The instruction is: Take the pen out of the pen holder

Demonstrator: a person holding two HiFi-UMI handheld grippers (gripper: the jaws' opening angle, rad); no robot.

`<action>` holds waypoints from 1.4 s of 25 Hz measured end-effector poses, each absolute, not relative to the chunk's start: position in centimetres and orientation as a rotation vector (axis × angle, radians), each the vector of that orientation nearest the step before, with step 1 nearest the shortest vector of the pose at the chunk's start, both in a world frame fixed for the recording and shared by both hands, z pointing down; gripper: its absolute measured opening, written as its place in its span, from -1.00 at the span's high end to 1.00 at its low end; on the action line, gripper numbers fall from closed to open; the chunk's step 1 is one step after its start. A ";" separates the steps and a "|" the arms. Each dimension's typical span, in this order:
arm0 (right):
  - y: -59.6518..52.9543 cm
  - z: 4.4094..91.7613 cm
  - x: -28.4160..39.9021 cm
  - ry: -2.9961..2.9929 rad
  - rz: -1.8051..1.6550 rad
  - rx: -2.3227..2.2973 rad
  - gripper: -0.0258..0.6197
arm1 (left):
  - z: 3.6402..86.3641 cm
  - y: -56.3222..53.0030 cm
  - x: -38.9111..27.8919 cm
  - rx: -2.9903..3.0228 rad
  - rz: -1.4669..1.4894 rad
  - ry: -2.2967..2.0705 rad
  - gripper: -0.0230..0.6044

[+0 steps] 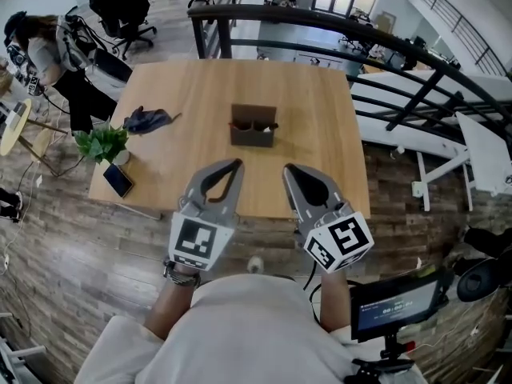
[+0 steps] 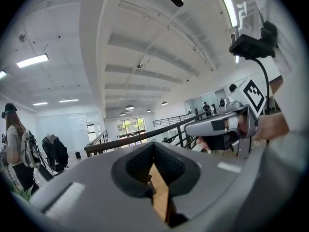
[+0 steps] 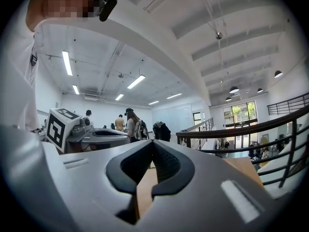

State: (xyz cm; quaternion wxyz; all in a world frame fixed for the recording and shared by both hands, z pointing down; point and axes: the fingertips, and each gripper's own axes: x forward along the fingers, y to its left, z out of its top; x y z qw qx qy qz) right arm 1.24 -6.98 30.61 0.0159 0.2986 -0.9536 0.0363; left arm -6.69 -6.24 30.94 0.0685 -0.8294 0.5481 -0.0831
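Note:
A brown pen holder (image 1: 254,128) stands near the middle of the wooden table (image 1: 320,102), with small dark pen ends showing at its top. My left gripper (image 1: 236,166) hovers over the table's front edge, short of the holder and to its left, jaws shut with nothing between them. My right gripper (image 1: 289,169) is level with it on the right, also shut and empty. Both gripper views tilt upward at the ceiling. The left gripper (image 2: 153,146) and the right gripper (image 3: 153,143) show tips meeting, and the holder is hidden there.
A dark blue bundle (image 1: 146,120), a small green plant (image 1: 102,142) and a phone (image 1: 118,180) lie on the table's left side. A black railing (image 1: 336,26) curves behind the table. A person (image 1: 40,50) sits at far left. A small screen (image 1: 398,304) is at lower right.

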 end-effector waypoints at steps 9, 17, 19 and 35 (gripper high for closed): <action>-9.9 32.4 2.0 -2.922 0.109 0.940 0.92 | 31.7 -8.5 -5.7 -2.478 -0.318 1.686 0.93; -11.6 33.4 3.2 -2.903 0.156 0.985 0.92 | 33.0 -10.3 -5.0 -2.494 -0.363 1.686 0.93; -12.1 33.8 3.5 -2.890 0.192 1.018 0.92 | 33.1 -10.8 -4.8 -2.498 -0.372 1.679 0.93; -18.0 35.4 3.5 -2.813 0.289 1.100 0.92 | 34.7 -18.6 -3.9 -2.593 -0.441 1.540 0.93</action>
